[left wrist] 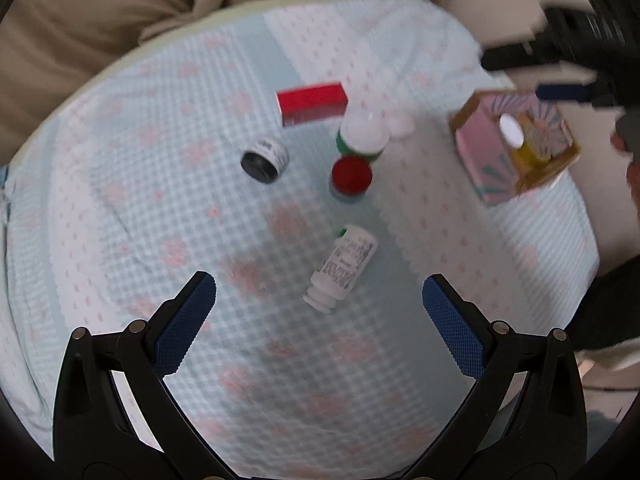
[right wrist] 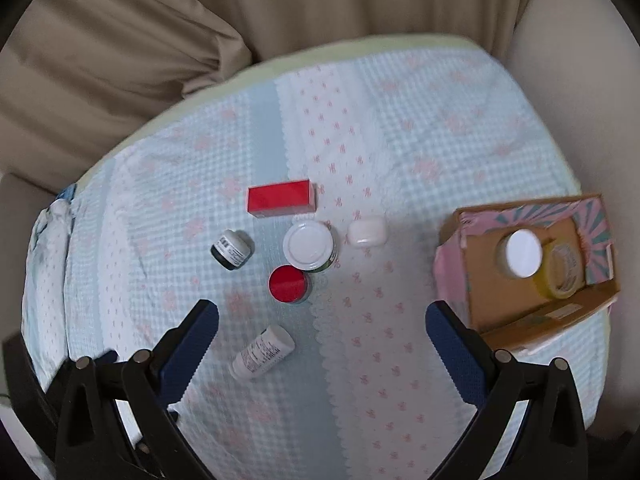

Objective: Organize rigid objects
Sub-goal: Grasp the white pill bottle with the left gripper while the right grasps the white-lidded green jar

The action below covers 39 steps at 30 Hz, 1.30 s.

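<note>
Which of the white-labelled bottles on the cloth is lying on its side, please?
The slim white bottle nearest the grippers lies flat, its label facing up. The white-lidded jar and red-capped jar stand upright.

Bottles [right wrist: 308, 246] left — box [right wrist: 528, 272] right

This looks like a home, most likely a living room or bedroom. The round surface [right wrist: 460, 92] is padded at its pale green edge and covered with a soft quilted cloth [right wrist: 360, 360] in light blue gingham and white panels printed with small pink flowers, joined by scalloped trim. Behind it, across the top of both views, runs plump beige upholstery [right wrist: 120, 60] with deep folds, like a sofa or cushions. Scattered on the cloth are small household containers: a red box [right wrist: 280, 199], medicine-style bottles [right wrist: 262, 353], little jars [right wrist: 289, 283], and a patterned cardboard box [right wrist: 528, 312] at the right.
</note>
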{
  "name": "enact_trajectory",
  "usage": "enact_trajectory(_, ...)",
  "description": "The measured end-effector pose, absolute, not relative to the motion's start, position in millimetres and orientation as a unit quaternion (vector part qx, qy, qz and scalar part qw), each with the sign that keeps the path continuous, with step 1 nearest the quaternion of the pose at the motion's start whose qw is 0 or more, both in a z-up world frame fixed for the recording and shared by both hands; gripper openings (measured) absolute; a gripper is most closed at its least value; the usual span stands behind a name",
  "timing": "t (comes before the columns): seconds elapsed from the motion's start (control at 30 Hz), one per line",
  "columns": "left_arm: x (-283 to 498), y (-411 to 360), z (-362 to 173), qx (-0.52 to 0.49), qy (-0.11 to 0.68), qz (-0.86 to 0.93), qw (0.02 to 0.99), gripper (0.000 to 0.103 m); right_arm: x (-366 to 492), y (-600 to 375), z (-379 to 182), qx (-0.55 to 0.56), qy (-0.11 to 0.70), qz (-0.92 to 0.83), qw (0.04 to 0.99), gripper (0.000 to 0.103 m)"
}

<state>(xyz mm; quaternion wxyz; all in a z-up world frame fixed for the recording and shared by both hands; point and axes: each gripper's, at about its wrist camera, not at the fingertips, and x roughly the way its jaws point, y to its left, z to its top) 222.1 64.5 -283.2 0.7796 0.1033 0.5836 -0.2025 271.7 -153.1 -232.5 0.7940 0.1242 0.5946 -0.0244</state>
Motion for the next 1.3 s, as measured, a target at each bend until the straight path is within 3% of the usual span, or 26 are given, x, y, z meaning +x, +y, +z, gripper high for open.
enact_trajectory(0.63, 242, 7, -435, 0.215, 0.638, -0.24, 0.699, 0.101, 378, -132, -404, 0.131, 0.7, -0.056, 0.7, 0.103)
enact_trajectory(0.8, 248, -5, -460, 0.225, 0.648, -0.243, 0.686, 0.088, 391, -127, -439, 0.13, 0.719, -0.058, 0.68, 0.103)
enact_trajectory(0.93, 251, -12, -470, 0.228, 0.651, -0.242, 0.682, 0.086, 396, -122, -454, 0.121, 0.728, -0.051, 0.673, 0.103)
enact_trajectory(1.03, 254, -16, -476, 0.228, 0.654, -0.243, 0.679, 0.069, 400, -121, -462, 0.114, 0.734, -0.046, 0.668, 0.102)
enact_trajectory(1.07, 253, -18, -478, 0.231, 0.655, -0.244, 0.676, 0.062, 401, -120, -464, 0.115, 0.736, -0.045, 0.666, 0.099)
enact_trajectory(1.1, 253, -20, -481, 0.234, 0.657, -0.247, 0.673, 0.057, 402, -119, -466, 0.113, 0.738, -0.042, 0.664, 0.09)
enact_trajectory(1.17, 252, -24, -483, 0.24, 0.653, -0.251, 0.673, 0.054, 402, -117, -471, 0.105, 0.746, -0.036, 0.657, 0.074)
enact_trajectory(1.3, 247, -29, -483, 0.242, 0.649, -0.252, 0.676, 0.053, 402, -116, -472, 0.105, 0.746, -0.038, 0.657, 0.07)
